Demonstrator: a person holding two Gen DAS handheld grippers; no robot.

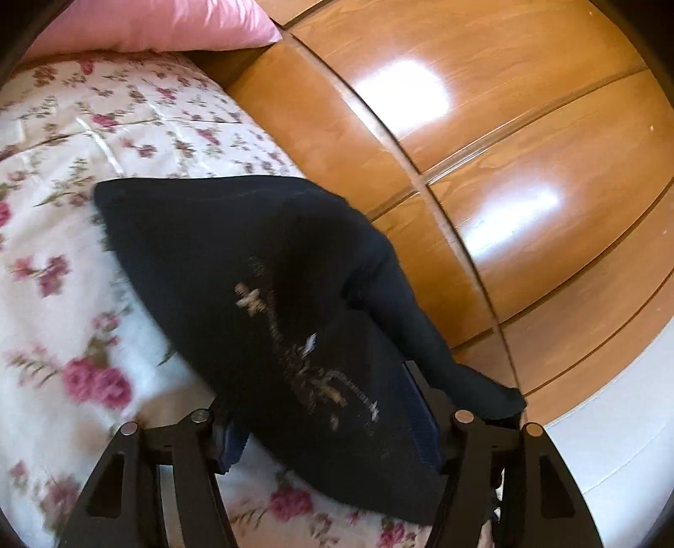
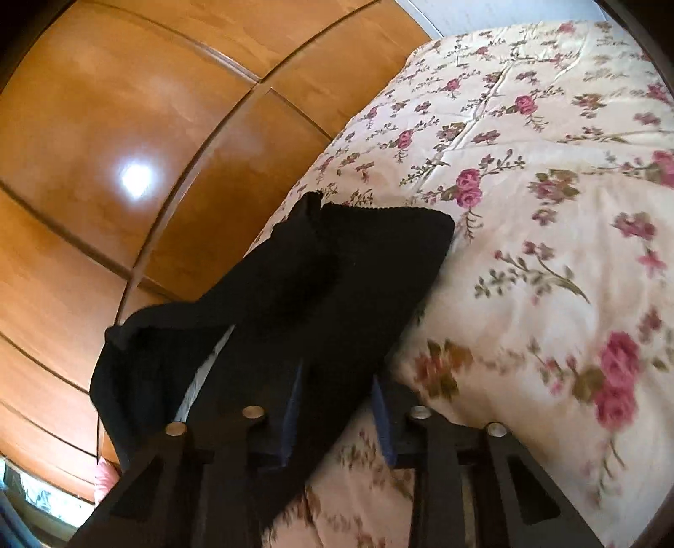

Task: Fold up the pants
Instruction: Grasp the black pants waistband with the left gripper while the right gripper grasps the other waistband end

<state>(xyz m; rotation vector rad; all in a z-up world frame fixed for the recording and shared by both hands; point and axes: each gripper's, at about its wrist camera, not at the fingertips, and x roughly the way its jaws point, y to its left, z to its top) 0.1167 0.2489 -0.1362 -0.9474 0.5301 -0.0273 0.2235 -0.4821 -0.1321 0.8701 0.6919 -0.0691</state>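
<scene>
Hanging near the bed's (image 1: 84, 139) edge by the wardrobe (image 1: 526, 147), the pants (image 1: 236, 261) looked partly folded; left tongs (image 1: 332, 438) and right tongs (image 2: 337, 425) each clenched cloth, laying flat remaining.

A floral bedspread (image 1: 126, 139) covers the bed. A pink pillow (image 1: 160, 25) lies at its far end. A glossy wooden wardrobe (image 1: 526, 139) stands beside the bed.

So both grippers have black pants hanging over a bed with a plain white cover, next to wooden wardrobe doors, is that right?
Not quite: the bed cover is not plain white; it is cream with pink roses, as both wrist views show. The rest holds: black pants lie between the fingers of the left gripper and right gripper, beside wooden wardrobe doors.
</scene>
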